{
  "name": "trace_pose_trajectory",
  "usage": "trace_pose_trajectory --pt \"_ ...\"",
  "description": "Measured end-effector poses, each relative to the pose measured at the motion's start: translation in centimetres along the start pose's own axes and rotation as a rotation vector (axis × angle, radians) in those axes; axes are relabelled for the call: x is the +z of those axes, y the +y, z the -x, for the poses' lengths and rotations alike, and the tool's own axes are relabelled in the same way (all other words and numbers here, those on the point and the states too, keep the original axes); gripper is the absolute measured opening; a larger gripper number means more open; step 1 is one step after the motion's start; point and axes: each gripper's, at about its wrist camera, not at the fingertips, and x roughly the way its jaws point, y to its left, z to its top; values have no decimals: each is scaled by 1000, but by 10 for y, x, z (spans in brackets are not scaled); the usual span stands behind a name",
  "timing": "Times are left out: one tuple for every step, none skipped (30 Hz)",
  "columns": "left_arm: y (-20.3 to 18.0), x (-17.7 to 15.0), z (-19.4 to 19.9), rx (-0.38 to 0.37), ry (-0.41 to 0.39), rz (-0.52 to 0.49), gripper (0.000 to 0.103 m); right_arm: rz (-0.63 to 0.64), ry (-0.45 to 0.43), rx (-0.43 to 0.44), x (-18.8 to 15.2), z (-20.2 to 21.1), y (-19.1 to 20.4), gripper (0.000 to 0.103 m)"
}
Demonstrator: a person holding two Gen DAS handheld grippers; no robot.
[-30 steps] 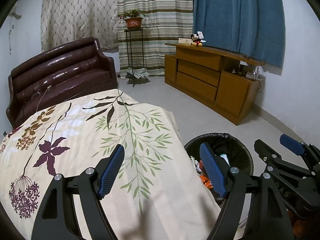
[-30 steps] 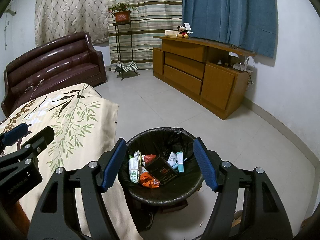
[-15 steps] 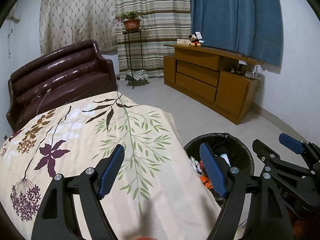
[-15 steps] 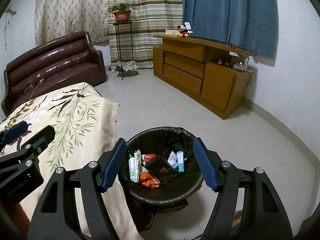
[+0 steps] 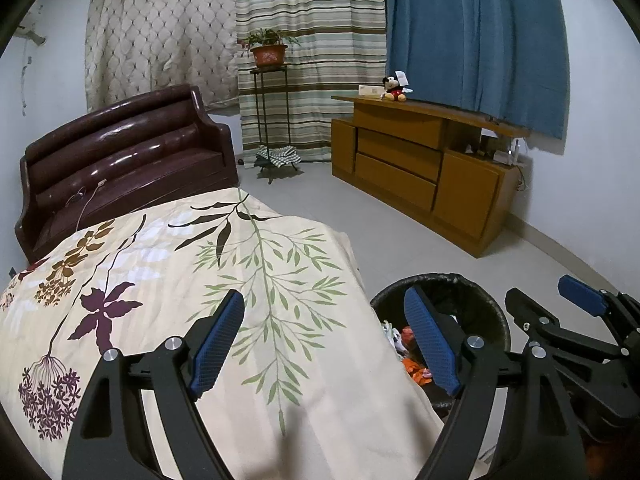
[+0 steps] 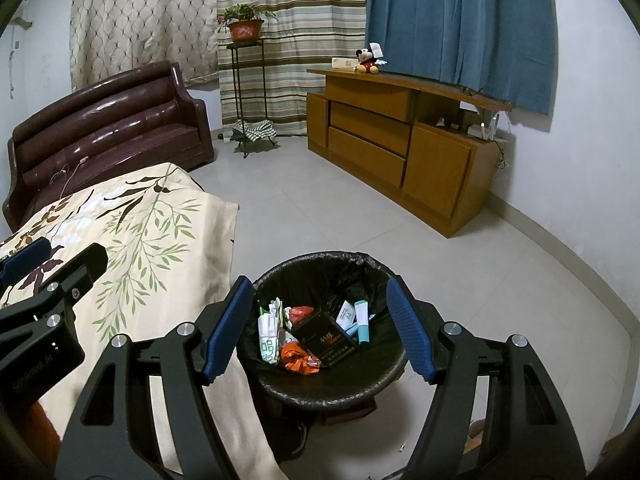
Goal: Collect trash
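A black-lined trash bin [image 6: 320, 394] stands on the floor beside the table. It holds a dark box [image 6: 326, 336], an orange wrapper [image 6: 298, 360], a white and green packet [image 6: 268, 336] and a teal tube [image 6: 362, 318]. My right gripper [image 6: 320, 284] hovers open above the bin with nothing between its blue pads. My left gripper [image 5: 324, 296] hangs over the floral tablecloth [image 5: 200, 260]; its jaws are opening and hold nothing. The bin [image 5: 480, 292] shows to its right, partly hidden by a finger. No loose trash is visible on the cloth.
A dark red leather sofa [image 5: 120, 152] stands behind the table. A wooden cabinet [image 6: 400, 140] with a plush toy [image 6: 368, 60] lines the right wall. A plant stand [image 6: 244, 92] stands by the curtains. Tiled floor [image 6: 480, 280] lies right of the bin.
The left gripper's jaws stand slightly wider than before. Neither hand has moved, and the trash in the bin lies as it did.
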Motion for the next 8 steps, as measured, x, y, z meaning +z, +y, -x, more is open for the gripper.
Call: trace_pose_trajectory --pt "1 0 0 3 3 6 80 0 1 0 0 0 0 68" --pt "2 0 -1 5 8 10 81 0 0 0 0 0 0 68" --pt "3 0 -3 6 13 16 81 0 0 0 0 0 0 68" --pt "4 0 -3 7 17 19 81 0 0 0 0 0 0 68" --pt "5 -1 -4 10 23 23 81 1 0 1 0 0 0 68" --pt "7 -1 -6 11 32 27 81 1 0 1 0 0 0 68" --pt "8 -2 -7 9 40 30 81 2 1 1 0 0 1 68" --pt "10 -3 -9 8 50 36 81 3 2 1 0 0 1 69"
